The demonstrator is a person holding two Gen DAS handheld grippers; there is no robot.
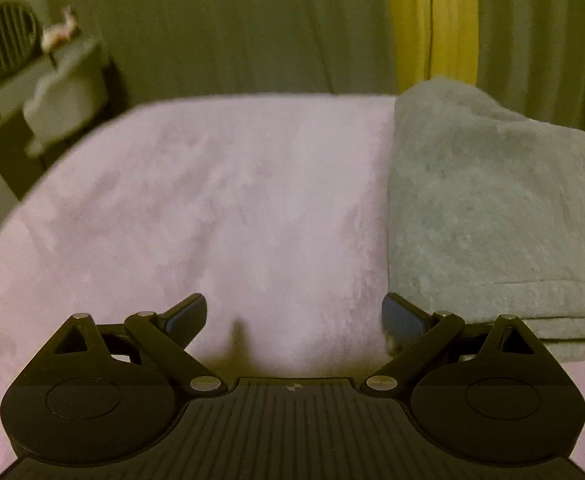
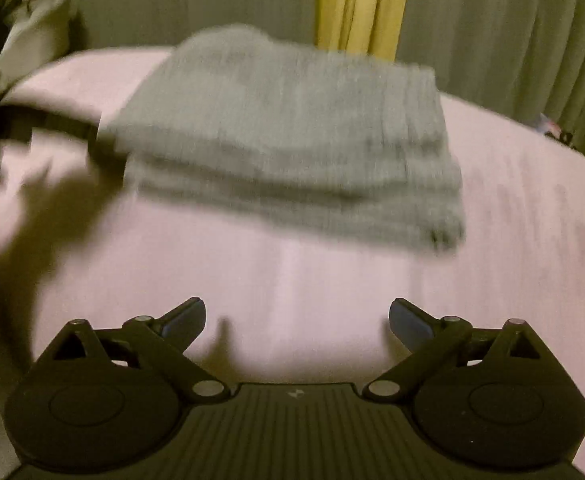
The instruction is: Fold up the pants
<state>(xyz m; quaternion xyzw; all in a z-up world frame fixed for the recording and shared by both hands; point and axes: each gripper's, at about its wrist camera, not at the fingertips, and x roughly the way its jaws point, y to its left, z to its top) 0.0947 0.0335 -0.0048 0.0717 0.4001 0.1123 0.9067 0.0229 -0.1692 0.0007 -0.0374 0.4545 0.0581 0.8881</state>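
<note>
Fleecy grey pants lie folded on plush pink bedding, both tools spread apart, empty.

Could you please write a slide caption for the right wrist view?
Open right tongs hover empty above the pink bedspread, facing folded grey fleece pants.

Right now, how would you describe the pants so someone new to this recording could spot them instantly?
Start from the pink bed cover that fills most of both views. On it, toward the far edge in front of the yellow curtain, lies a stacked, folded bundle: the grey pants. They are the only grey, layered fabric on the pink surface, and neither gripper holds them.
</note>
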